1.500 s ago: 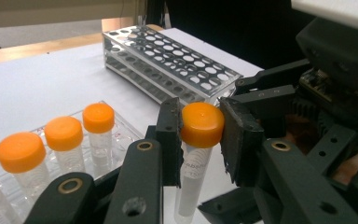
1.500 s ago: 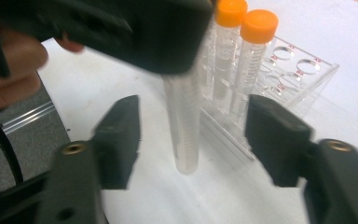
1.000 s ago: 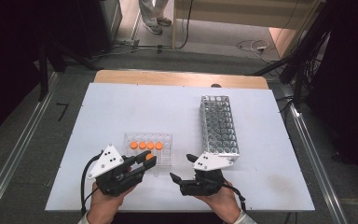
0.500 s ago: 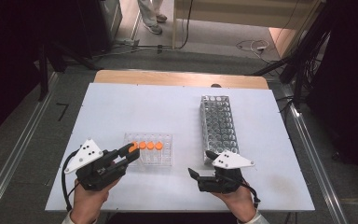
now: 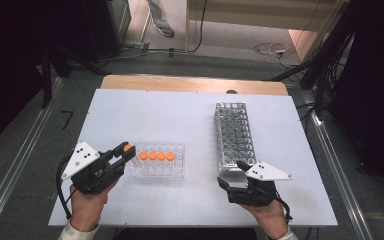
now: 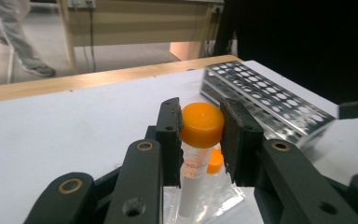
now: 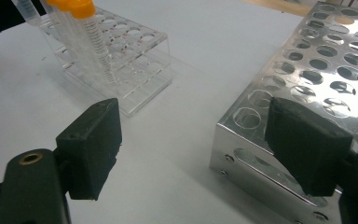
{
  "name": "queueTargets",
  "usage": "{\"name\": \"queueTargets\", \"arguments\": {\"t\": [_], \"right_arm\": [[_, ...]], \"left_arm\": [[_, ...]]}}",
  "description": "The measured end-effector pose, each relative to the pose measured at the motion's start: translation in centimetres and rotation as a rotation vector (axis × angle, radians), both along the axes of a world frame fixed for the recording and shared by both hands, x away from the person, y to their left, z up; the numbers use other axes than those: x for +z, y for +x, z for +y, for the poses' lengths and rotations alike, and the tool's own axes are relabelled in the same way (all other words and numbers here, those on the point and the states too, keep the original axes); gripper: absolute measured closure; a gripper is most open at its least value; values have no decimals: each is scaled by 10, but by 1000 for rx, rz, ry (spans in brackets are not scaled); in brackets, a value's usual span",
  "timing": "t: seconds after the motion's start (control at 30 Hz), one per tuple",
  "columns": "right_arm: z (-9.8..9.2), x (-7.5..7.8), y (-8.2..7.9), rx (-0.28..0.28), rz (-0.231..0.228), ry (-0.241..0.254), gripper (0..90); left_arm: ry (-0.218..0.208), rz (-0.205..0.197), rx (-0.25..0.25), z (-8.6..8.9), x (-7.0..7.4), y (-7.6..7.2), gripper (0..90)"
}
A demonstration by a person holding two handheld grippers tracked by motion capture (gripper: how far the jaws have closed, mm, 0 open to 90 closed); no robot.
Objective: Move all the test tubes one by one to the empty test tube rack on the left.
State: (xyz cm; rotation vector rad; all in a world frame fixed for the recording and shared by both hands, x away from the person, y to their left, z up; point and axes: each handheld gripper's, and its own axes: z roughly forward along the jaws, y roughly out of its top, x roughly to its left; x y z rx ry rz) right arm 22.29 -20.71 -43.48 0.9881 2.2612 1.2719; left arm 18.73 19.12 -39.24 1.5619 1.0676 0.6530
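My left gripper [image 5: 122,154] is shut on a clear tube with an orange cap [image 6: 202,123], pads pressing on the cap, just left of the clear plastic rack [image 5: 177,172]. Several more orange-capped tubes [image 5: 157,156] stand in that rack's back row. The empty metal tube rack [image 5: 235,132] lies lengthways at the right. My right gripper [image 5: 230,173] is at the metal rack's near end, open, with nothing between its jaws. In the right gripper view its gripper [image 7: 198,147] frames bare table, with the metal rack's corner [image 7: 261,116] by one jaw and the clear rack [image 7: 121,65] farther off.
The white table top [image 5: 150,117] has bare room behind and to the left of the racks. A wooden strip [image 5: 190,84] runs along its far edge. Beyond it, a person's legs [image 5: 157,15] stand on the floor near cables.
My left hand has moved left with the orange-capped tube, away from the middle of the table. My right hand has moved right, toward the metal rack's near end.
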Motion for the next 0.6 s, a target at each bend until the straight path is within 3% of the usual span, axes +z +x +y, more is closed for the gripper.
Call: {"name": "queueTargets", "arguments": {"t": [0.37,0.6], "right_arm": [[-4,-1,1,-12,0,-2,175],[-4,-1,1,-11,-1,-2,175]], "left_arm": [[13,-8,44,1,-8,10,699],[39,7,59,-4,-24,16,699]]}}
